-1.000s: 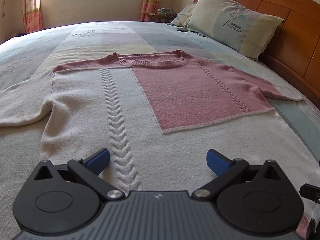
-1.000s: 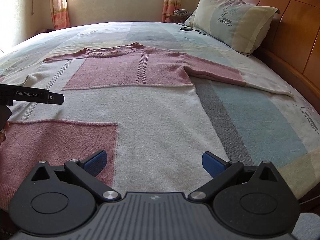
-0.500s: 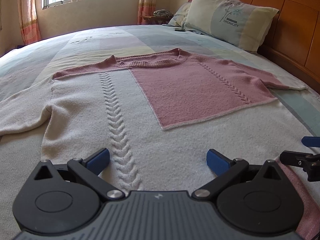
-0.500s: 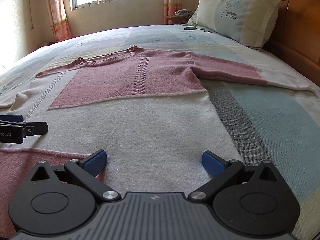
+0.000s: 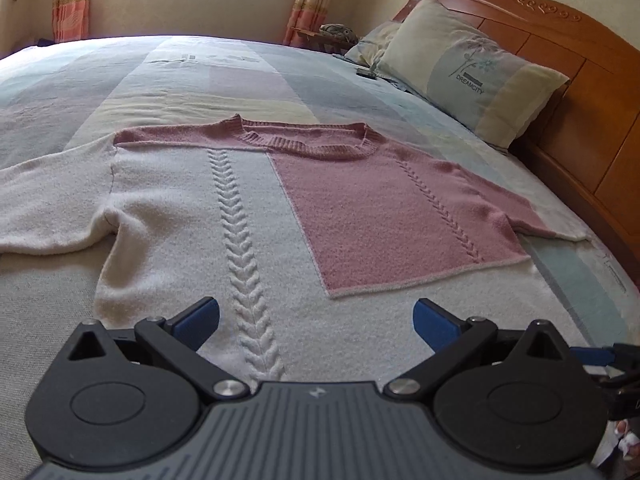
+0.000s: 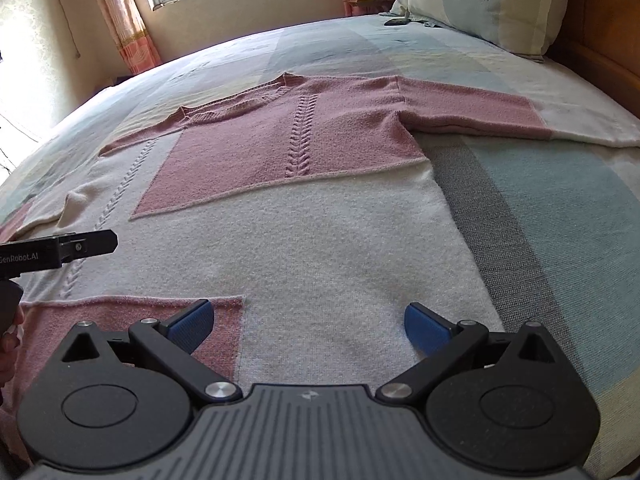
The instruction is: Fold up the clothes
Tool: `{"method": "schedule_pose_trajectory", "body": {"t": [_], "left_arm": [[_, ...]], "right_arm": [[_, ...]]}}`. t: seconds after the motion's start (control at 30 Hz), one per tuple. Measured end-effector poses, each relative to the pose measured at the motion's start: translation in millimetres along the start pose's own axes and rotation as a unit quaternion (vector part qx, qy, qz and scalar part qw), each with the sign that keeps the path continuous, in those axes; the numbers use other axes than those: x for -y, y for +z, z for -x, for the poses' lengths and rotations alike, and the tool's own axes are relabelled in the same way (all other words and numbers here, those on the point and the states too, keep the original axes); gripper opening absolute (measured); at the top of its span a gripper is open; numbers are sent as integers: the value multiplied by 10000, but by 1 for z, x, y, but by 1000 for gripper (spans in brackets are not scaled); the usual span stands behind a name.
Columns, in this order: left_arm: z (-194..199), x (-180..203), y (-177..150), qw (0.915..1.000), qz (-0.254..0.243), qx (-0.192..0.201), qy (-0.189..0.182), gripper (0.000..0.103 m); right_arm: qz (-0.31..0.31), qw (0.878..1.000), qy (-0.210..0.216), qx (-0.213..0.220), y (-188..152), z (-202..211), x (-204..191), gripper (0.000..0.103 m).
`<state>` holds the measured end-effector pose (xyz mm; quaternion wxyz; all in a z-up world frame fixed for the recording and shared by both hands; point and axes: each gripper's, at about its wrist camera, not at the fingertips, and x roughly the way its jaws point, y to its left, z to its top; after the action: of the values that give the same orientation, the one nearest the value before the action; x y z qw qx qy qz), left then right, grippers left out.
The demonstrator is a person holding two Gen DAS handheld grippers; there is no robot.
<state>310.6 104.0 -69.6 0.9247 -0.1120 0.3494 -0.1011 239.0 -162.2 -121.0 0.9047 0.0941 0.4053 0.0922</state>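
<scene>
Sweater [image 5: 248,216] flat on the bed [image 6: 560,208], hem at near edge. My left gripper [image 5: 316,318] and right gripper [image 6: 306,322] hover spread, empty. Risk: pinching only one layer drags the knit askew.

Both cameras now sit higher and tilt down more. In the left wrist view the sweater [image 5: 280,216] lies lower in the frame, with more wall above the bed, and the right gripper [image 5: 600,356] shows at the lower right edge. In the right wrist view the left gripper [image 6: 86,242] appears higher at the left edge.
</scene>
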Motion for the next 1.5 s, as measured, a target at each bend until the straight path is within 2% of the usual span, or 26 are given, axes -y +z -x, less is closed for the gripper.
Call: {"method": "schedule_pose_trajectory", "body": {"t": [0.07, 0.17, 0.2, 0.27, 0.33, 0.43, 0.5, 0.67, 0.83, 1.0, 1.33, 1.4, 1.5], "left_arm": [[2, -16, 30, 9994, 129, 256, 202, 102], [-15, -41, 62, 9976, 466, 243, 460, 102], [-23, -47, 67, 9969, 616, 146, 466, 102], [-40, -55, 69, 9965, 812, -91, 191, 102], [-54, -60, 66, 9949, 981, -214, 58, 102], [-70, -67, 60, 9924, 1111, -411, 342, 102], [-73, -77, 51, 9911, 1175, -527, 329, 102], [-53, -70, 52, 9930, 1102, -282, 306, 102], [-60, -51, 53, 9939, 973, -520, 88, 102], [-65, -55, 35, 9942, 782, -625, 405, 102], [-44, -61, 24, 9894, 1265, -688, -205, 102], [-44, -60, 17, 9908, 1151, -703, -99, 102], [-33, -53, 13, 9912, 1187, -545, -220, 102]], "right_arm": [[-65, 9997, 243, -35, -1, 5, 1, 103], [-44, 9990, 443, -89, -1, 9, -1, 103], [-46, 9987, 501, -99, -1, 10, -2, 103], [-102, 9981, 602, -104, -1, 12, -1, 103], [-214, 9973, 692, -122, 0, 13, 1, 103], [-331, 9969, 692, -185, 0, 10, 3, 103], [-330, 9969, 675, -238, -1, 8, 2, 103], [-266, 9975, 617, -233, -2, 8, 0, 103], [-73, 9985, 486, -231, -5, 6, -6, 103], [99, 9988, 417, -239, -6, 4, -10, 103], [465, 9983, 260, -219, -10, 1, -18, 103], [538, 9981, 215, -224, -11, 1, -20, 103], [533, 9981, 221, -221, -11, 1, -20, 103]]}}
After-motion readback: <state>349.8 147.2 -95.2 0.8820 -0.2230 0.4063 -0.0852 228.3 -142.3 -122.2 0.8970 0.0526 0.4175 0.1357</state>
